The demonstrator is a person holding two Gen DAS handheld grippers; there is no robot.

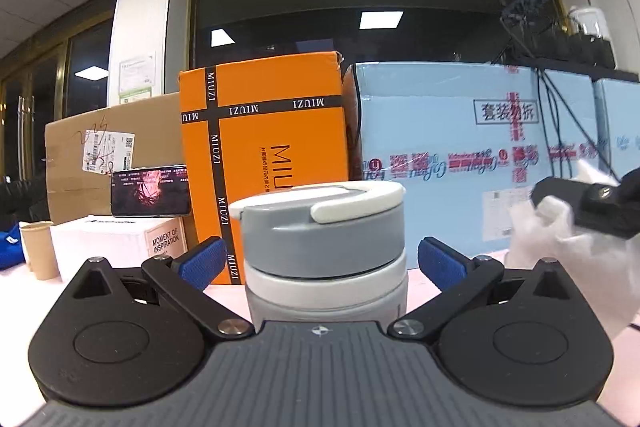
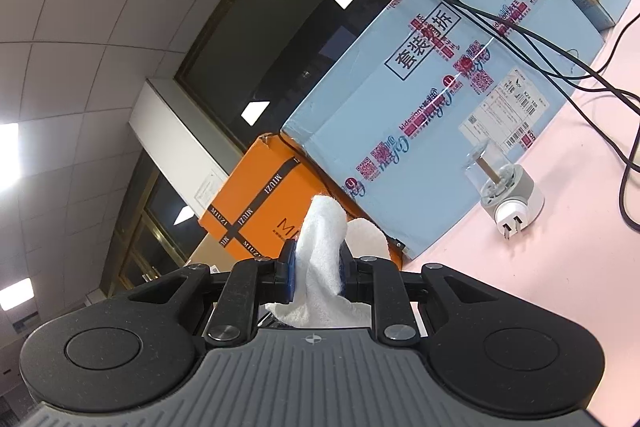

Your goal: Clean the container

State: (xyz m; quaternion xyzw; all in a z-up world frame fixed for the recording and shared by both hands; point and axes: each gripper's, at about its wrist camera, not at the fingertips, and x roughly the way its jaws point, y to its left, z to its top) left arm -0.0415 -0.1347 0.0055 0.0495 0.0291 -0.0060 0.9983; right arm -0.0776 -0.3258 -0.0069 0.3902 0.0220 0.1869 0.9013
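A white container [image 1: 326, 291] with a grey lid [image 1: 320, 239] and a white flip handle stands upright on the pink table, low in the centre of the left wrist view. My left gripper [image 1: 322, 263] is open, its blue pads [image 1: 204, 263] on either side of the lid with a small gap on each side. My right gripper [image 2: 316, 267] is shut on a white cloth [image 2: 320, 251], which sticks up between the pads. In the left wrist view that right gripper [image 1: 580, 203] hangs with the cloth [image 1: 552, 239] to the right of the container, apart from it.
Behind the container stand an orange box [image 1: 264, 143], a light blue box [image 1: 448, 155] and a brown carton [image 1: 80, 163]. A phone [image 1: 150, 197] leans on a white box [image 1: 116, 239] beside a paper cup [image 1: 38, 249]. A plug adapter [image 2: 508, 199] and black cables [image 2: 580, 75] lie on the pink table [image 2: 560, 267].
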